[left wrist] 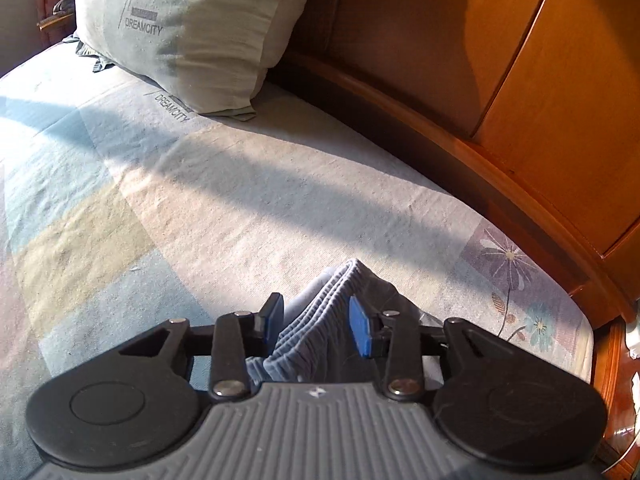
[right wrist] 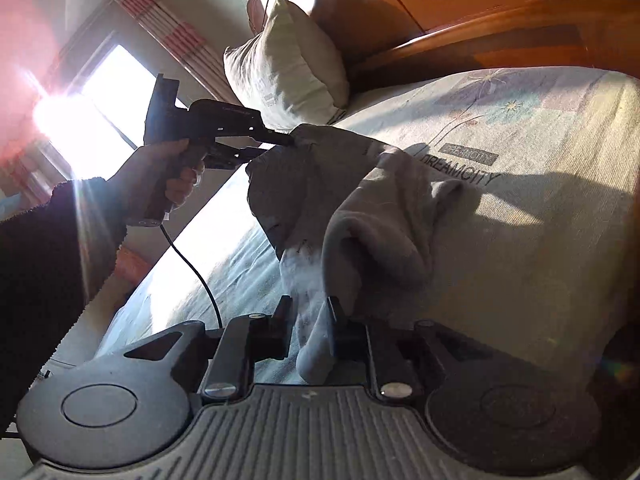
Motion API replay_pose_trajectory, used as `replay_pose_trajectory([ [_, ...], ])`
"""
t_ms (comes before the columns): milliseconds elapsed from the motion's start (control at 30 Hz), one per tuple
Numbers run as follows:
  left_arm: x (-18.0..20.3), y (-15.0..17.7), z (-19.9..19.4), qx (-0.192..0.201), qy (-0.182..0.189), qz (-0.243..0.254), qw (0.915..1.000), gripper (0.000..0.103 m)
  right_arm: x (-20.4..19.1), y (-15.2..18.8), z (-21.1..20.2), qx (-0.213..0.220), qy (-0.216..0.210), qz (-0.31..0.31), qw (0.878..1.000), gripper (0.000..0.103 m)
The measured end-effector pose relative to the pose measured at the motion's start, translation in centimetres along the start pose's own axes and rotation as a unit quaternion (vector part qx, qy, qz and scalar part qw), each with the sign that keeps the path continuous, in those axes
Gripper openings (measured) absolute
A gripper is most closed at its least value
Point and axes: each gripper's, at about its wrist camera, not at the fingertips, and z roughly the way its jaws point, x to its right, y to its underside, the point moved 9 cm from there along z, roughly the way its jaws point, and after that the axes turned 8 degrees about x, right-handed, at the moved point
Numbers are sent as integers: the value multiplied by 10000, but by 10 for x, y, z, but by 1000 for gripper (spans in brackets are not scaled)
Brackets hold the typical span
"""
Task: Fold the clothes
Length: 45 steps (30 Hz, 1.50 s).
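Note:
A grey garment [right wrist: 360, 208] with a ribbed elastic waistband [left wrist: 320, 292] hangs bunched above the bed, held up between both grippers. In the left wrist view my left gripper [left wrist: 316, 322] has its blue pads [left wrist: 360, 332] pressed on the waistband. The right wrist view shows the same left gripper [right wrist: 280, 146] pinching the garment's upper edge, with a hand [right wrist: 176, 172] in a dark sleeve around its handle. My right gripper [right wrist: 310, 320] is shut on a lower fold of the grey fabric. The rest of the garment droops toward the sheet.
The patterned bed sheet [left wrist: 200, 200] stretches ahead. A pale pillow [left wrist: 188, 28] leans against the wooden headboard [left wrist: 480, 80]. A wooden nightstand [left wrist: 616, 380] stands at the bed's right. A bright window [right wrist: 100, 112] glares at left. A black cable [right wrist: 196, 272] dangles from the left gripper.

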Motion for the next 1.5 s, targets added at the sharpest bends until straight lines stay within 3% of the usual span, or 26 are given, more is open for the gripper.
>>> replay_pose_trajectory([
  [167,31,36,-37,-40,243,841,9962,57,25,-11,-11,95,-63,946,9954,51],
  [233,50,65,-51,-140,399,1268,9910,67,27,-17,-14,194,272,639,9974,53],
  [300,68,98,-64,-248,528,1717,9834,68,21,-21,-16,261,777,-278,9962,61],
  [333,76,114,-70,-288,604,1853,9804,69,17,-21,-15,255,1087,-956,9891,67],
  [400,82,140,-79,-354,736,1827,9798,69,11,-17,-6,163,1524,-2234,9626,71],
  [500,86,173,-89,-417,870,1638,9818,72,6,-6,15,-47,1629,-3162,9346,71],
  [567,79,185,-93,-351,683,1569,9846,73,3,1,30,-191,1660,-3709,9135,71],
  [800,58,192,-102,-278,373,1497,9876,74,2,-8,75,50,2140,-4722,8551,71],
  [867,57,192,-103,-257,366,1498,9877,75,7,-19,72,255,2470,-4873,8372,71],
  [967,55,192,-105,-224,355,1500,9878,75,15,-47,51,690,3134,-5069,8001,71],
  [1000,54,192,-105,-214,352,1501,9878,75,19,-57,42,806,3298,-5002,7966,71],
  [1100,55,192,-105,-187,374,1522,9875,75,30,-81,18,960,3581,-4599,8069,73],
  [1200,61,193,-103,-169,447,1575,9864,75,35,-84,-2,919,3559,-4320,8236,73],
  [1300,65,194,-101,-188,476,1636,9852,75,30,-73,-9,767,3040,-3872,8671,73],
  [1400,67,194,-98,-211,568,1475,9872,75,19,-55,-2,502,2225,-3121,9222,73],
  [1500,69,195,-97,-255,745,1143,9903,75,23,-37,10,211,1689,-1821,9684,73],
])
